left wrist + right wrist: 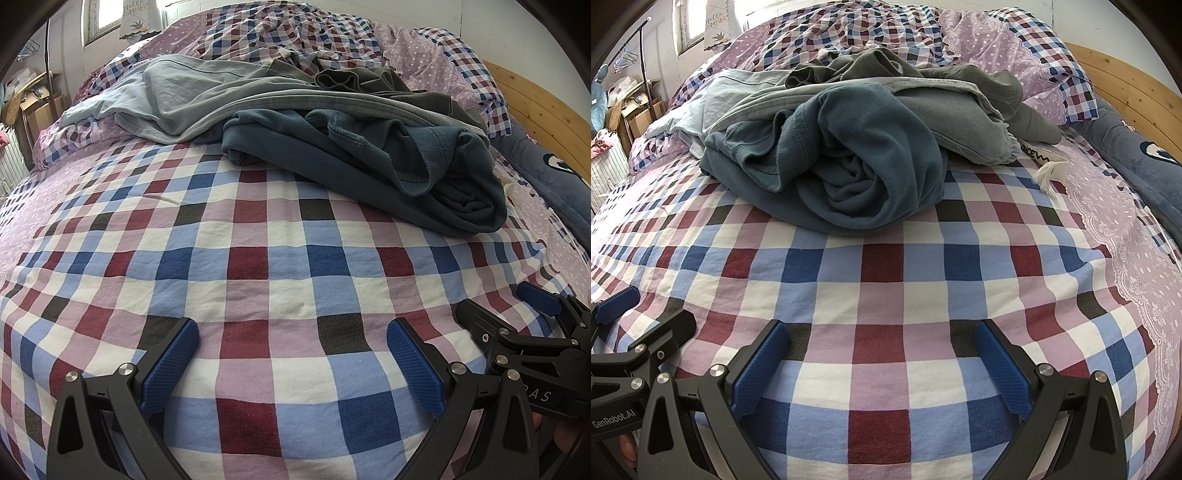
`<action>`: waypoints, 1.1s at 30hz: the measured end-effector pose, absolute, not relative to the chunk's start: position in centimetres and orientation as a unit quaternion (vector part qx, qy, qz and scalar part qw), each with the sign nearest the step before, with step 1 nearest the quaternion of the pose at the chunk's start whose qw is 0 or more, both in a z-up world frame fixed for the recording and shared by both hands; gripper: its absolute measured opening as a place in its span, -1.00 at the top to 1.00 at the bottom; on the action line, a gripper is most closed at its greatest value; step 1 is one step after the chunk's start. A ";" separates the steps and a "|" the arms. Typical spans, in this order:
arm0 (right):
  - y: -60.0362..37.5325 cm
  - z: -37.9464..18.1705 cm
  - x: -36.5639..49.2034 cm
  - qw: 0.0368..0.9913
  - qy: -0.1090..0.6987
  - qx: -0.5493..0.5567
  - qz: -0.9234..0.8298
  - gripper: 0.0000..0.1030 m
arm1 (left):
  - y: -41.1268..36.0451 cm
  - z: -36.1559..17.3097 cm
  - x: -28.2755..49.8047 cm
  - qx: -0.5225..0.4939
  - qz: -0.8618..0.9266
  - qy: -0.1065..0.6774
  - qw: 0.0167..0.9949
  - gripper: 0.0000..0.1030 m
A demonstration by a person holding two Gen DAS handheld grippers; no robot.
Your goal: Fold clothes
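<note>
"GenRobot.AI" on left tool (646,314), perhaps

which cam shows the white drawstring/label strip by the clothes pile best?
Right wrist. The white strip lies in plain view on the bedsheet, right of the dark teal garment, its black lettering and frayed end visible. In the left wrist view only a small pale scrap peeks out behind that garment.

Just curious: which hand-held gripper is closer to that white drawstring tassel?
Right. The right hand-held gripper sits below-left of the tassel; the left hand-held gripper lies further left.
</note>
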State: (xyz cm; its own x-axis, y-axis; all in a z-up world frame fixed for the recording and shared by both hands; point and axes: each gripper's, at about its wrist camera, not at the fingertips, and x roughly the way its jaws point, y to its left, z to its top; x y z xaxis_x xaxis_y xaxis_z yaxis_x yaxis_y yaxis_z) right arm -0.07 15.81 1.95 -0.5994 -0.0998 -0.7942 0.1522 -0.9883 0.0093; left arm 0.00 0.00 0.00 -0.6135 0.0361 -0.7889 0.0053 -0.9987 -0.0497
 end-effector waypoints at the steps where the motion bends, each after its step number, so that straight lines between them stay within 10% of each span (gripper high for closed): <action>1: 15.8 1.9 -0.1 0.071 0.029 0.442 -0.894 -1.00 | 0.0 0.0 0.0 -0.440 0.898 -0.024 0.009 -0.99; 33: 15.8 1.9 -0.1 0.070 0.030 0.443 -0.893 -1.00 | 0.0 0.0 0.3 -0.440 0.898 -0.021 0.006 -1.00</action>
State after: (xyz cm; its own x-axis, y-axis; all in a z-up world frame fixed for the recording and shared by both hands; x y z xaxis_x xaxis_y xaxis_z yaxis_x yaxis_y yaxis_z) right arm -0.10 15.77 1.91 -0.5981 -0.0990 -0.7953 0.1526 -0.9883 0.0082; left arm 0.33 -0.03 -0.02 -0.6120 0.0299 -0.7903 0.0075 -0.9990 -0.0436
